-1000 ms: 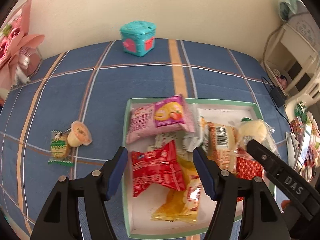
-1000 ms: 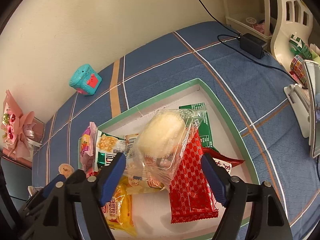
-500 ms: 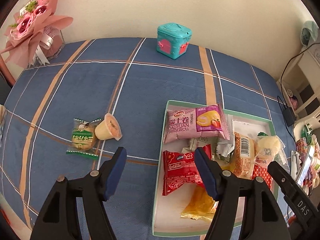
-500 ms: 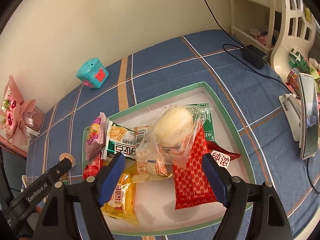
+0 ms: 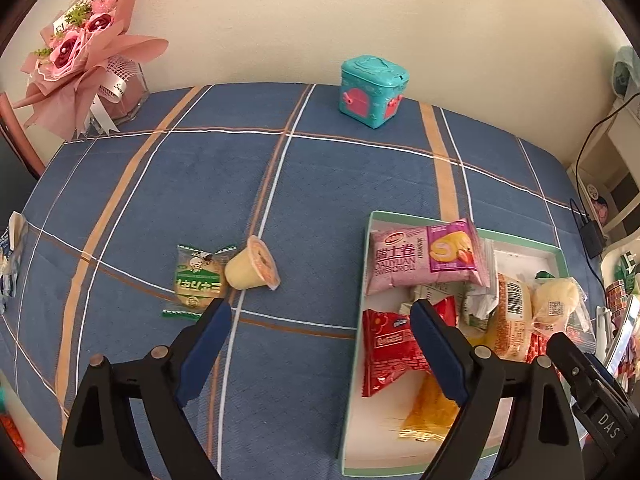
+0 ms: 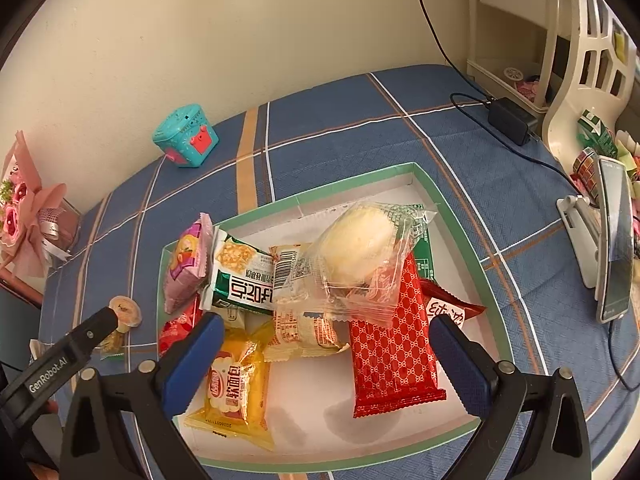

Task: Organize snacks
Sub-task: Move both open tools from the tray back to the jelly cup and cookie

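Two stray snacks, a soft biscuit packet (image 5: 198, 280) and probably rigid jelly cup (image 5: 252, 270); both grippers' jaws just widened, empty; pinch the cup's sides.

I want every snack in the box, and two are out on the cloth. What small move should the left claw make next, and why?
Probably ease the left claw forward to the jelly cup lying tipped beside the green biscuit packet. Both sit outside the box, and the claw's jaws, which have just been opening, stand wide with nothing between them.
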